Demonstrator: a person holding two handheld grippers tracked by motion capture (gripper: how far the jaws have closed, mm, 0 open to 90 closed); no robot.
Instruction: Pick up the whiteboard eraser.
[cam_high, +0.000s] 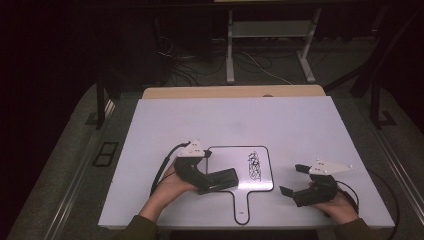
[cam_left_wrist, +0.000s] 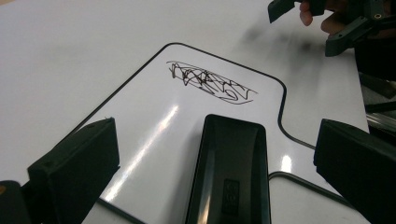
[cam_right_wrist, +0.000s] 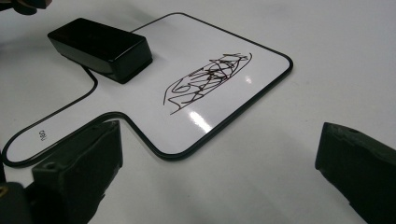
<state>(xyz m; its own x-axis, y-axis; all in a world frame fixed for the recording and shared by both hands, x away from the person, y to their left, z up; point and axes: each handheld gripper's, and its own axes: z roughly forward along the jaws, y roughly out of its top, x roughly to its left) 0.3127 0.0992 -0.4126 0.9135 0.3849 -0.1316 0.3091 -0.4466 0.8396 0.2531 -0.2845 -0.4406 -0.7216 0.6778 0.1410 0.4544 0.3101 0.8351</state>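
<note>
- The eraser (cam_left_wrist: 231, 172) lies flat on the board (cam_high: 225, 160), at the board's near-left corner as the high view has it, well apart from the scribble (cam_high: 254, 165) over at the right edge.
- Left gripper (cam_left_wrist: 219, 163) is spread wide, one jaw either side of the eraser with clear daylight on both flanks: nothing held yet.
- Looks like the grasp is the step in hand, so the call here is to centre the eraser between the jaws before closing; in the left gripper view it sits about midway, a good line.
- Close across the eraser's narrow width, low on its side walls, so the felt face stays flat to the board and does not tip.
- Right gripper (cam_right_wrist: 215, 172) waits off the board's right edge on the surface (cam_high: 300, 125), jaws also wide and holding nothing.
- It could usefully pin the board, perhaps near the handle (cam_right_wrist: 51, 135), since a light board may well slide under a wipe.
- Once gripped, I'd travel straight towards the scribble with even downward pressure, in overlapping strokes.
- Risk to watch: a skewed close would twist the eraser and leave ink streaks.
</note>
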